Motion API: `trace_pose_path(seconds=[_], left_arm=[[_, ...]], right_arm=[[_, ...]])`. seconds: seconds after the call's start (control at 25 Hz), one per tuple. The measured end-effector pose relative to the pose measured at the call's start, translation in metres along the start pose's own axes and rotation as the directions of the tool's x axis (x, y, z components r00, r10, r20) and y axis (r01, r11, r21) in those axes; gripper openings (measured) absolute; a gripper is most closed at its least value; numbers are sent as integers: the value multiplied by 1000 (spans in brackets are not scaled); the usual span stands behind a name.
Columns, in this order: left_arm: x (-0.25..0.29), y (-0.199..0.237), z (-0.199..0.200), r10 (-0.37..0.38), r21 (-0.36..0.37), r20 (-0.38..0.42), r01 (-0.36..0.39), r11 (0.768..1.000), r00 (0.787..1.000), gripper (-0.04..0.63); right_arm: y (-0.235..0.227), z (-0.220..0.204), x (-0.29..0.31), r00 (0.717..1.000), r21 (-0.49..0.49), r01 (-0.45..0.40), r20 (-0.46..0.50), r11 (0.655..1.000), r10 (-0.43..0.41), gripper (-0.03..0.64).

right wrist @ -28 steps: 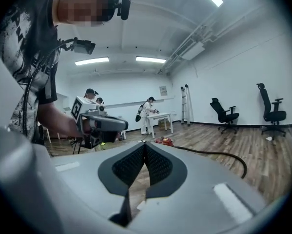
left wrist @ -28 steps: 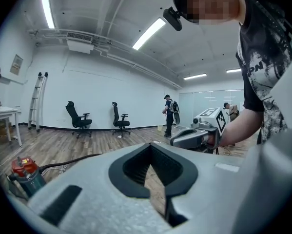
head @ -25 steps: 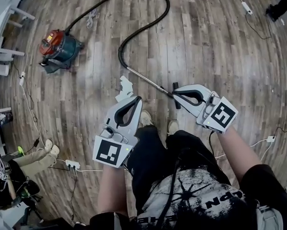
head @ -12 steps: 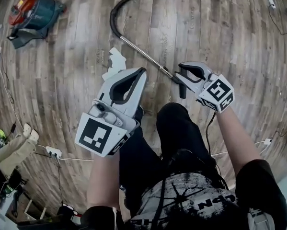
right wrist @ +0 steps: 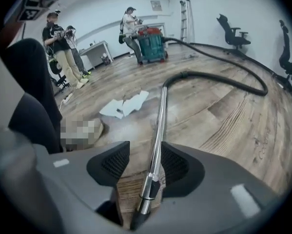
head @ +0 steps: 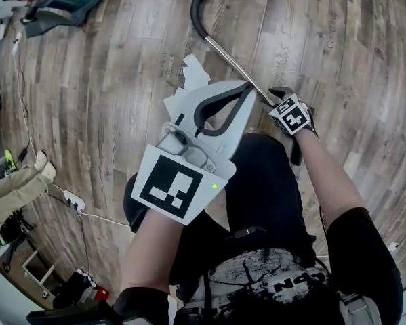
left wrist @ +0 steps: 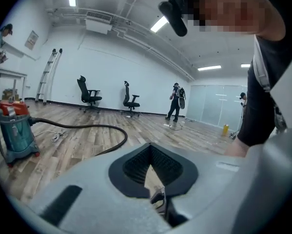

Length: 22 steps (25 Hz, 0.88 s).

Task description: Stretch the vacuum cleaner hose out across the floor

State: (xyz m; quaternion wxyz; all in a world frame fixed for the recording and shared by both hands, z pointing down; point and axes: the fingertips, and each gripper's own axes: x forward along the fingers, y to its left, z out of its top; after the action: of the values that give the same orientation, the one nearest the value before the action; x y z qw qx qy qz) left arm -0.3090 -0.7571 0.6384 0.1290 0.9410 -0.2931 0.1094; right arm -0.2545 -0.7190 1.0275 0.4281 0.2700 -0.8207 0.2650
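Right gripper (right wrist: pixel 145 156) has just been opening its fingers (right wrist: pixel 111 162), so they're wide apart with the vacuum's metal tube (right wrist: pixel 158 126) running between them, not squeezed. Left gripper (left wrist: pixel 149 150) has its fingers (left wrist: pixel 136 167) closed on nothing. Only the right gripper view shows the hose (right wrist: pixel 223 79) curving over the floor (right wrist: pixel 243 126) to the far vacuum cleaner (right wrist: pixel 150 43), with paper scraps (right wrist: pixel 124 105) left of the tube; the head view only catches the hose's bend.
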Motion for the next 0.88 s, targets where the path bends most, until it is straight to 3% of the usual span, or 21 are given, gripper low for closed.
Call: trace_pose_path(seconds=[0.12, 0.28, 0.56, 0.8, 0.88], left_arm=[[0, -7, -39, 6, 51, -106, -1, 999, 994, 2], [-9, -12, -69, 25, 54, -191, -15, 998, 981, 2], [-24, -18, -99, 64, 19, -227, -62, 998, 972, 2], [-35, -15, -108, 99, 4, -228, -101, 995, 969, 2], [-36, -16, -111, 103, 3, -227, -105, 994, 968, 2]], right_arm=[[-8, -35, 48, 995, 10, -5, -97, 1000, 6, 207], [-12, -57, 90, 983, 42, -32, -178, 999, 39, 190], [-30, -72, 120, 962, 74, 58, -270, 996, -35, 193], [-29, -75, 119, 957, 48, 141, -261, 989, -124, 190], [-31, -76, 117, 960, 70, 132, -258, 989, -109, 184]])
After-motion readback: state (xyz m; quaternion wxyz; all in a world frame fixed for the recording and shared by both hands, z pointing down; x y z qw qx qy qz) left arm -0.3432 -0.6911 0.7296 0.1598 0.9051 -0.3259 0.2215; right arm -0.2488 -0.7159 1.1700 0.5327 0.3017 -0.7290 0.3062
